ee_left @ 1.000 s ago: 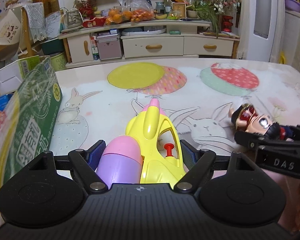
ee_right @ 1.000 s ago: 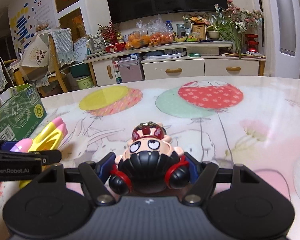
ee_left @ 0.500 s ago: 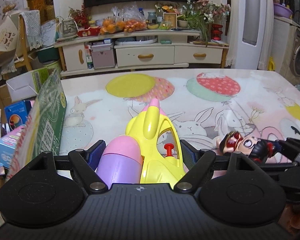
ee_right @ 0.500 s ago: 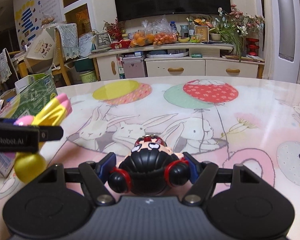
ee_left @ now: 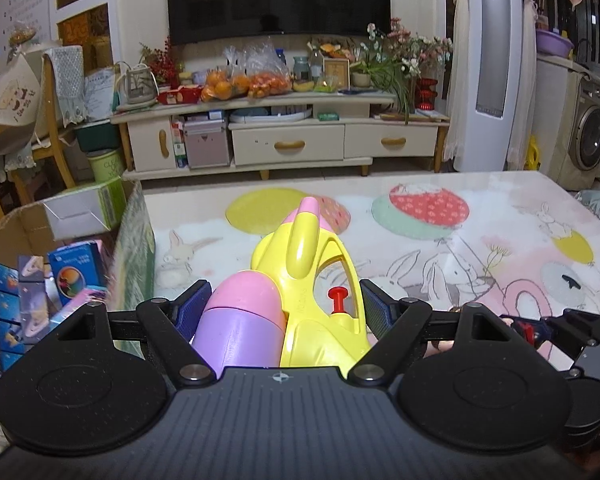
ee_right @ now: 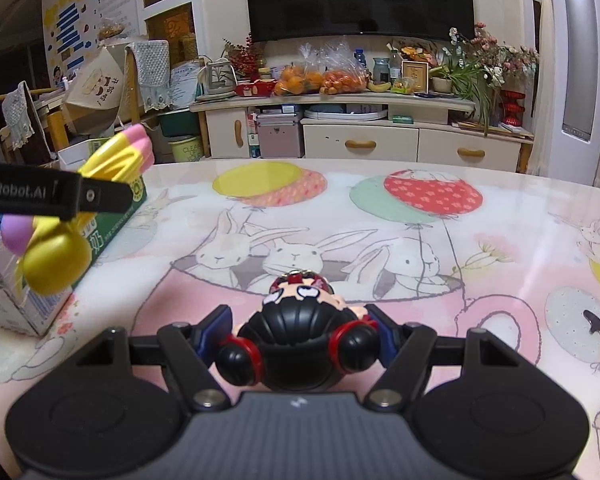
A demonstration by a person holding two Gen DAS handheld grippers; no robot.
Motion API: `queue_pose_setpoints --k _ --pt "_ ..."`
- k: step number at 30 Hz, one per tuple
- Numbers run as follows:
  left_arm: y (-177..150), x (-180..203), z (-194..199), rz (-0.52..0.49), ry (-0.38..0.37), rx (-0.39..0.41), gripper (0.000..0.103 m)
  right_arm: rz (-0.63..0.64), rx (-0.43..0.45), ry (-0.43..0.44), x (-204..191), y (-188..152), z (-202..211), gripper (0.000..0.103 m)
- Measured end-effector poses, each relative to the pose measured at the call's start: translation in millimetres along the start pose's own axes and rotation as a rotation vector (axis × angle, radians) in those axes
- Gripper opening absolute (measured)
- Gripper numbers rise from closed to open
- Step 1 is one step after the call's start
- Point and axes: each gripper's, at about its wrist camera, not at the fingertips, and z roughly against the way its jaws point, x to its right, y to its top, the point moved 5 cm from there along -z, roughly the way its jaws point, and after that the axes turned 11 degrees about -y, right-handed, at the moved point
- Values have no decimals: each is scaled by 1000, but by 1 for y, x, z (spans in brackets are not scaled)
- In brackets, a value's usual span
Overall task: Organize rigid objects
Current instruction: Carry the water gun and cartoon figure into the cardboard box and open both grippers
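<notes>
Left gripper (ee_left: 285,306): its blue pads are pressing on both flanks of the water gun, so the tongs are gripping it at a middling width, carrying it clear of the table.
Water gun (ee_left: 300,280): a yellow toy with a pink-and-purple tank on its left side and a red plunger on its right; its long axis is running straight away from the left wrist camera, the pink-tipped nozzle pointing toward the TV cabinet and tilting upward. In the right wrist view it is showing from the side (ee_right: 56,256), hanging above the near corner of the cardboard box, nozzle aiming up and to the right.
Right gripper (ee_right: 300,334): the tongs are clamping the figurine at about half width, one pad on each side of its head.
Figurine (ee_right: 300,320): a black-haired doll head with red-ringed buns; the back of the hair is facing the right wrist camera and the face is pointing away and upward, toward the TV cabinet.
Table (ee_right: 380,240): its balloon-and-rabbit cover is lying between both grippers and the TV cabinet.
Cardboard box (ee_left: 4,240): standing at the table's left edge, nearer than the TV cabinet, holding blue packages.
TV cabinet (ee_left: 292,144): standing beyond the table's far edge.
</notes>
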Motion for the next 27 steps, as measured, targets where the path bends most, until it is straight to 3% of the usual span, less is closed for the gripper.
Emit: queue_pose_setpoints --k 13,27 --pt "15 -20 19 46 17 62 98 52 60 38 -39 24 19 71" --pt "23 -70 56 193 95 145 98 78 173 190 -103 75 36 71"
